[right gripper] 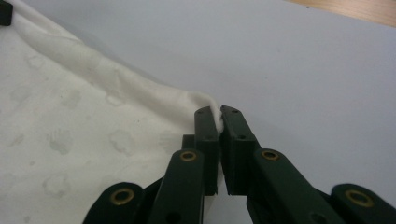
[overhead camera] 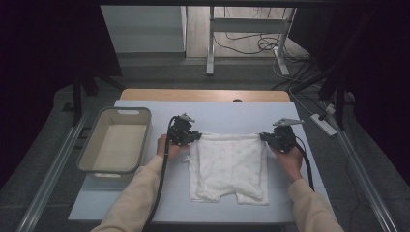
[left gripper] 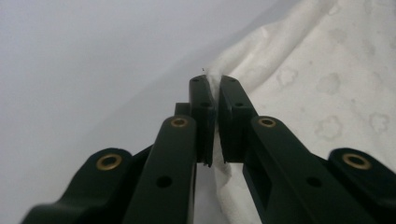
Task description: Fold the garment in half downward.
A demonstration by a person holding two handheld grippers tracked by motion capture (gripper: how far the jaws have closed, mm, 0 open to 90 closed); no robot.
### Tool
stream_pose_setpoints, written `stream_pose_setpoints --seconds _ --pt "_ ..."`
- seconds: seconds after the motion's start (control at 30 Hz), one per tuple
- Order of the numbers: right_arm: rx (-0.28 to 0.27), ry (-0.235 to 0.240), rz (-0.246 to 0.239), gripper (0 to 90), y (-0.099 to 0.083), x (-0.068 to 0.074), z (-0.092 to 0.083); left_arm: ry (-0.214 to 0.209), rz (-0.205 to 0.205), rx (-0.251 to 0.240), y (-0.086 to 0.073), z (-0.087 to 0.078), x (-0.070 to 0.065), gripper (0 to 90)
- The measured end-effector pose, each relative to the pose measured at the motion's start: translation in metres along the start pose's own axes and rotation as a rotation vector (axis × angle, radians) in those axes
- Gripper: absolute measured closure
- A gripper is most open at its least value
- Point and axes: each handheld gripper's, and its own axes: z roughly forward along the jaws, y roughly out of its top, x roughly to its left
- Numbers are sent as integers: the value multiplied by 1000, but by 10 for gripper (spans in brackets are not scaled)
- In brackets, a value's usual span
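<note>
A pair of white shorts [overhead camera: 228, 166] with a faint printed pattern lies spread on the pale table [overhead camera: 145, 203], waistband at the far side and leg openings toward the person. My left gripper [overhead camera: 195, 137] is shut on the waistband's left corner, and cloth [left gripper: 299, 70] is pinched between its black jaws [left gripper: 214, 84]. At the opposite corner of the waistband my right gripper [overhead camera: 267, 137] is shut too, with a fold of the white cloth [right gripper: 93, 135] squeezed between its jaws [right gripper: 218, 114]. The waistband runs taut between the two grippers.
A grey plastic basket [overhead camera: 114, 140] stands empty at the left of the table, close to the left hand. Beyond the table's wooden far edge [overhead camera: 203, 94] are a metal desk frame [overhead camera: 211, 43] and loose cables [overhead camera: 251, 43] on the floor. A power strip [overhead camera: 323, 123] lies at the right.
</note>
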Motion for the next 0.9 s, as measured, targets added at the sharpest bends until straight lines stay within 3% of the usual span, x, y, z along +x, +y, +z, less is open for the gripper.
stream_pose_setpoints --seconds 0.63,0.7,0.77,0.8,0.9 --pt "-14 -6 -22 855 11 -3 13 2 -25 -15 -2 -6 6 819" --pt "-11 -5 -19 854 10 -3 12 3 -19 -17 -2 -6 5 780" --pt "-13 -4 -16 843 11 -3 12 7 -17 -20 -1 -7 5 670" --pt "-19 -21 -17 718 11 -1 10 17 -19 -34 -1 -9 4 612" --pt "-60 -49 -9 586 11 3 4 30 -28 -45 0 -15 2 475"
